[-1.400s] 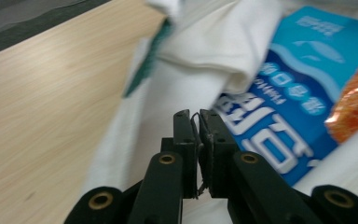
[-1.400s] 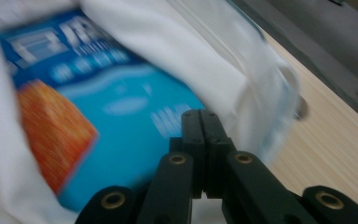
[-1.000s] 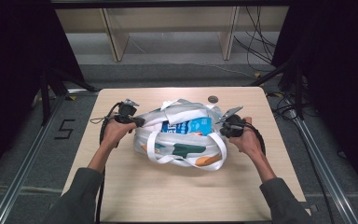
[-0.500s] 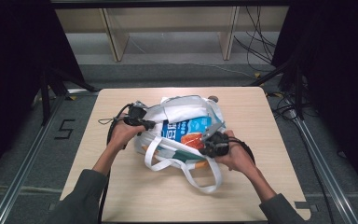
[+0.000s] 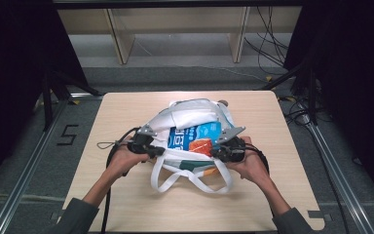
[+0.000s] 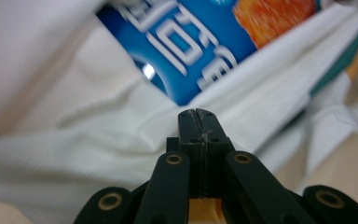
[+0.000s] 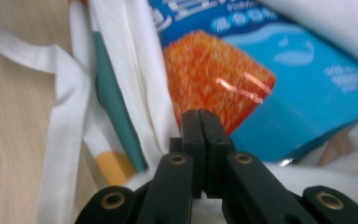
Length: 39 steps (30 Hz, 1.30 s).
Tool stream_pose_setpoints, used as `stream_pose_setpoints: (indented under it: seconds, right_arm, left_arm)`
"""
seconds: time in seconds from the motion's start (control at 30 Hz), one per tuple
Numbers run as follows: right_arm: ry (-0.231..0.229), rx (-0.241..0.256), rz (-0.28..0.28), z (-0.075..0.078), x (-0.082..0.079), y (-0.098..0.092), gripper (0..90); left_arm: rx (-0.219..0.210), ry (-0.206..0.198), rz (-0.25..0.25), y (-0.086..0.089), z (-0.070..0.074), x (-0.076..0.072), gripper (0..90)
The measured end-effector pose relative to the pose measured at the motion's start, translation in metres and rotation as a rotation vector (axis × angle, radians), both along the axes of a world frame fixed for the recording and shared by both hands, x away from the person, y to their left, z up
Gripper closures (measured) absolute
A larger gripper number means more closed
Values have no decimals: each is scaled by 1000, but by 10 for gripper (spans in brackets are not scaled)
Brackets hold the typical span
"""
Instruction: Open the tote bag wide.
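Both jaws are pressed together at the bag's (image 5: 190, 114) near rim, left gripper (image 5: 159, 151) and right gripper (image 5: 213, 153) flanking the blue packet (image 5: 197, 136). Whether cloth is pinched, I cannot tell. Likely step: opening the mouth; next, draw the rim apart.

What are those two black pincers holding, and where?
Both seem shut on the white tote bag: left gripper and right gripper each at the near rim of its opening.

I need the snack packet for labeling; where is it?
In the high view, the blue snack packet lies in the white bag's open mouth at table centre, between both grippers.
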State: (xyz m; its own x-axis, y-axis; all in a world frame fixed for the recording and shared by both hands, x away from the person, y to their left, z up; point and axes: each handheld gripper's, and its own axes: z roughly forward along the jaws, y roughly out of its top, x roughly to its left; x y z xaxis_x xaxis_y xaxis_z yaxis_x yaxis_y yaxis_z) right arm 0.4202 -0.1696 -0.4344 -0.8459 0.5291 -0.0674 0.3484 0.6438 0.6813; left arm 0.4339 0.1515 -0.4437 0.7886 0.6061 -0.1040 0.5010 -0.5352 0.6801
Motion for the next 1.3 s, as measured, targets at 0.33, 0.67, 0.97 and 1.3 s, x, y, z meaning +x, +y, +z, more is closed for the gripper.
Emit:
stream_pose_setpoints:
  seconds: [0.33, 0.67, 0.97, 1.3]
  right_arm:
    - [-38, 43, -15, 11, -1, -3, 900]
    - [-81, 120, -81, 26, -2, -21, 862]
    - [-103, 141, -94, 32, -3, -32, 808]
    - [-117, 174, -145, 33, -10, -45, 734]
  left_arm:
    - [-63, -33, 41, 7, 6, -5, 859]
    - [-181, -85, 116, 19, 23, -12, 723]
    - [-219, -110, 132, 32, 37, -22, 649]
    - [-270, -111, 125, 40, 36, -38, 571]
